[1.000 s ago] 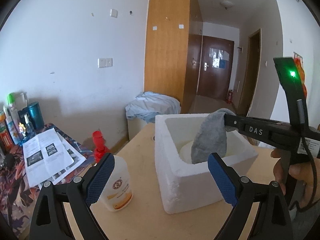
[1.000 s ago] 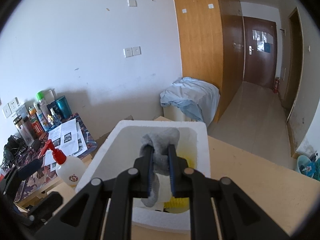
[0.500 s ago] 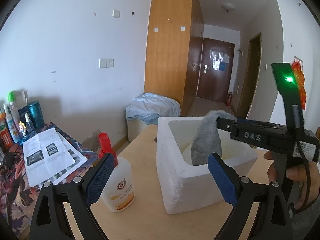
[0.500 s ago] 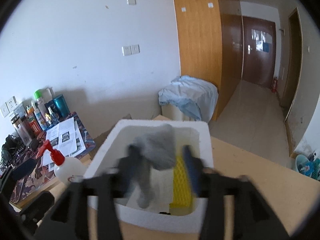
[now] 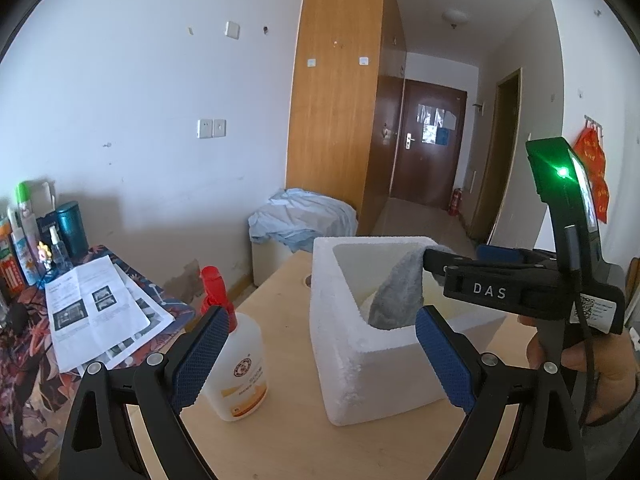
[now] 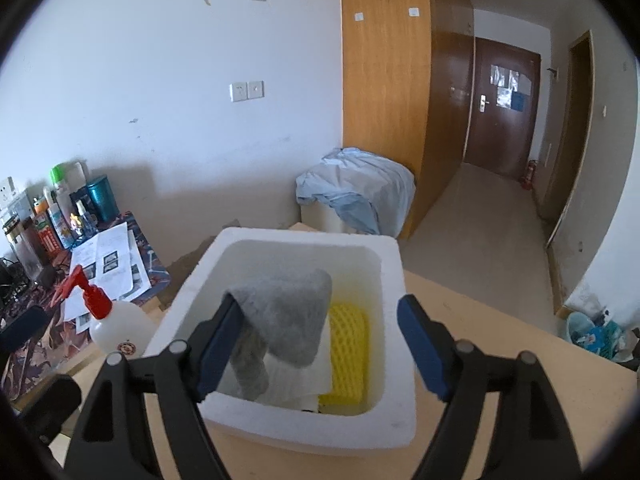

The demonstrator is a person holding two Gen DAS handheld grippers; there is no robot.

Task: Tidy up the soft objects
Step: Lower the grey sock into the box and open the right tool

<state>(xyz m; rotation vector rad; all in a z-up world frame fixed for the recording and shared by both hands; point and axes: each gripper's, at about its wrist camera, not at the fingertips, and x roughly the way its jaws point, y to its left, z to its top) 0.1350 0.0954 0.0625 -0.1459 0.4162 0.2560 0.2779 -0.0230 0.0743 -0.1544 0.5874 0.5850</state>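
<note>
A white foam box (image 6: 304,420) (image 5: 372,372) stands on the wooden table. A grey sock (image 6: 286,320) (image 5: 400,300) hangs over my right gripper's left finger and droops into the box. Under it lie a yellow foam net (image 6: 348,352) and a white cloth (image 6: 296,380). My right gripper (image 6: 316,344) is open above the box, jaws wide apart. It shows from the side in the left wrist view (image 5: 452,264). My left gripper (image 5: 320,356) is open and empty, in front of the box.
A plastic bottle with a red pump (image 5: 236,360) (image 6: 116,328) stands left of the box. A side table with papers (image 5: 96,312) and several bottles is at the far left. A covered bin (image 5: 304,224) stands by the wall behind.
My right gripper has opened from shut on the grey sock. The sock has slipped onto the left finger and hangs into the box. My left gripper stays open.
</note>
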